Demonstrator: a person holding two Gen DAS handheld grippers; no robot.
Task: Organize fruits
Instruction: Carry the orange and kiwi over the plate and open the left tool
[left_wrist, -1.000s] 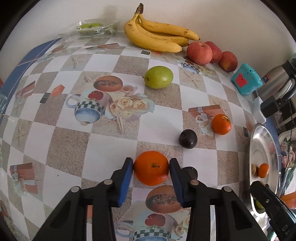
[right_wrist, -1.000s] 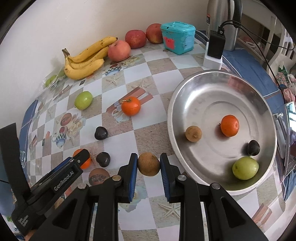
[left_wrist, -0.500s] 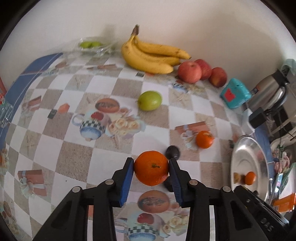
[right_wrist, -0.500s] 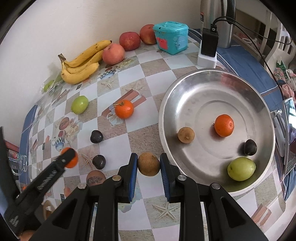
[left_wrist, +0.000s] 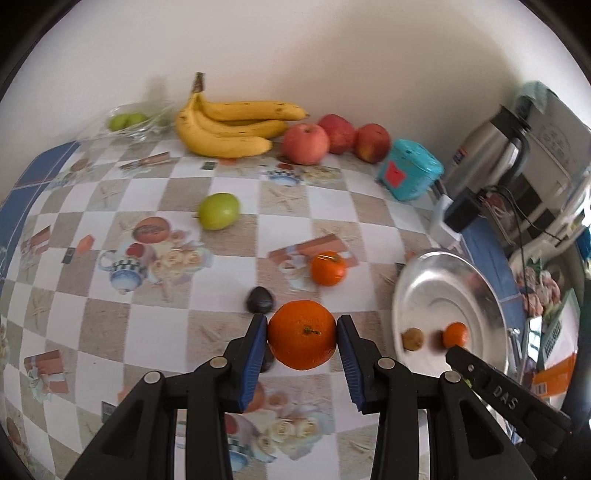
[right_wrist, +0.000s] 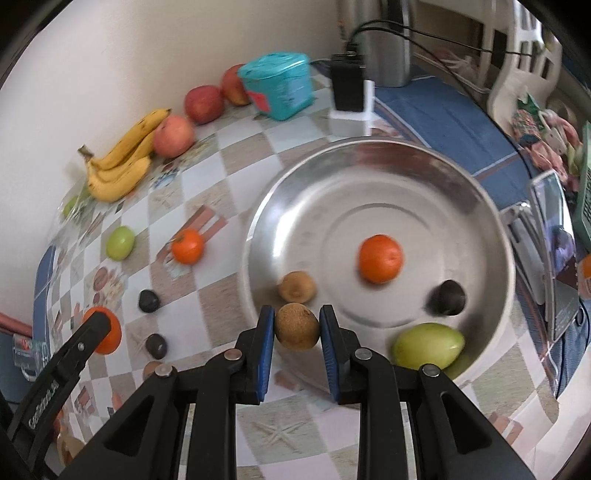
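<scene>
Firmly, the left gripper (left_wrist: 302, 341) pinches an orange (left_wrist: 302, 339) between its blue pads, jaws set as wide as the fruit, which hangs clear above the checkered tablecloth (left_wrist: 110, 325). The right gripper (right_wrist: 297, 331) is clamped narrower on a brown kiwi (right_wrist: 297, 325), held over the near-left rim of the steel tray (right_wrist: 491, 229).

Half a second ago the kiwi was still above the cloth just left of the tray; it has since come over the rim, and the left gripper has lifted its orange and swung toward the tray.

Left on the cloth are a green fruit (left_wrist: 218, 211), two dark plums (right_wrist: 149, 301), and a small tangerine (left_wrist: 328, 268). In the tray lie a second kiwi (right_wrist: 296, 287), a tangerine, a plum and a green mango (right_wrist: 427, 346). Along the far edge by the white wall sit bananas (left_wrist: 229, 127), three apples (left_wrist: 306, 143), a teal box (left_wrist: 409, 173) and a steel flask (left_wrist: 487, 151).
</scene>
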